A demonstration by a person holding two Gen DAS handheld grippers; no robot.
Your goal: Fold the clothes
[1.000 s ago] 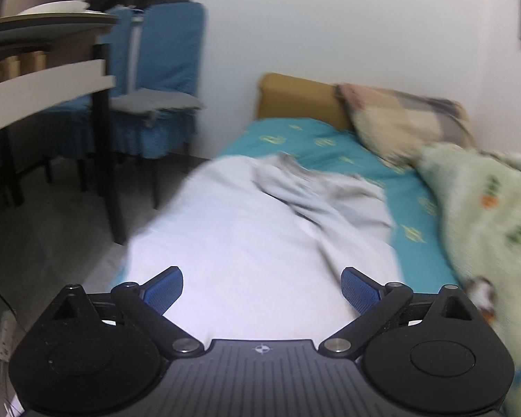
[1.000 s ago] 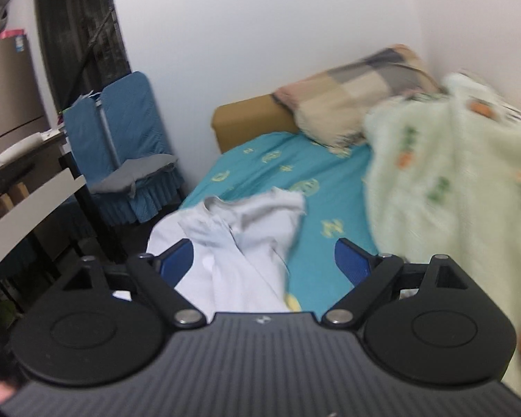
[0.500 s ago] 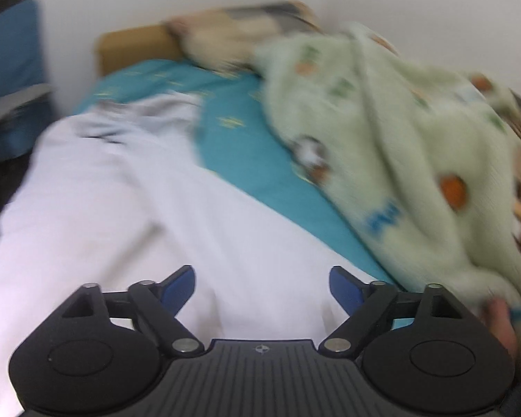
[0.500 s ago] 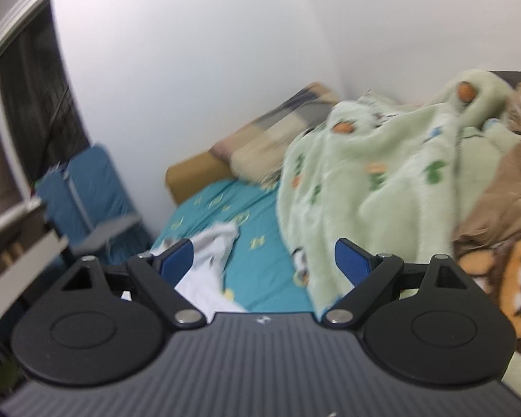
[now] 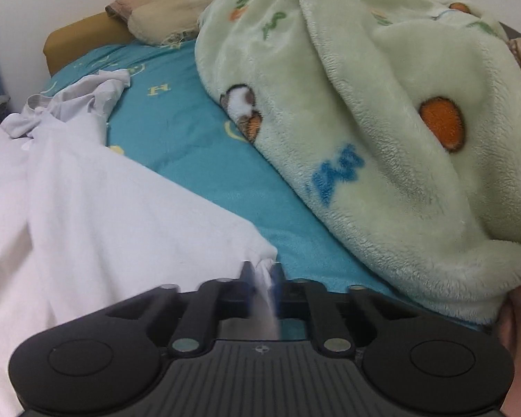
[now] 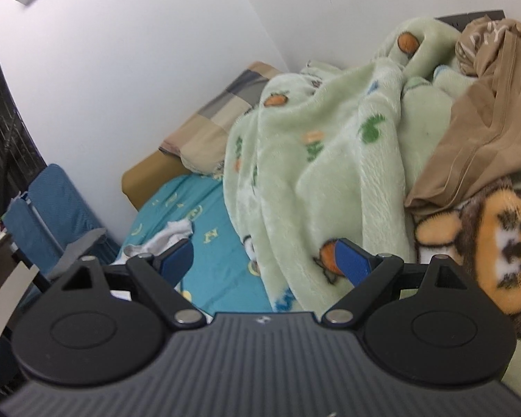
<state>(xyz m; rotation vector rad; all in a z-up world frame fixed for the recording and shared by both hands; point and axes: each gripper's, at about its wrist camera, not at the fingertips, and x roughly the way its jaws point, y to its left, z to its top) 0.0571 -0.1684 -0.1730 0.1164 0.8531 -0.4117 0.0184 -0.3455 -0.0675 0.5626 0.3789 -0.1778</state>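
Note:
A white garment [image 5: 87,208] lies spread over the left side of the teal bed sheet [image 5: 191,146], its crumpled collar end toward the headboard. My left gripper [image 5: 262,274] sits at the garment's near right corner. Its jaws are closing, and a fold of the white cloth is pinched between the blue pads. My right gripper [image 6: 264,260] hovers open above the bed with nothing between its fingers. In the right wrist view only a small part of the white garment [image 6: 172,232] shows past the left finger.
A bulky pale green fleece blanket [image 5: 364,121] fills the bed's right side, next to the garment's corner. A checked pillow [image 5: 170,7] lies at the headboard. A brown garment [image 6: 486,121] and a tiger-print blanket [image 6: 503,243] lie further right. Blue-covered chairs [image 6: 52,215] stand beside the bed.
The left gripper swung right and came down to the garment's corner, and its jaws went from wide apart to pinching the cloth. The right gripper swung right toward the blanket and stayed open.

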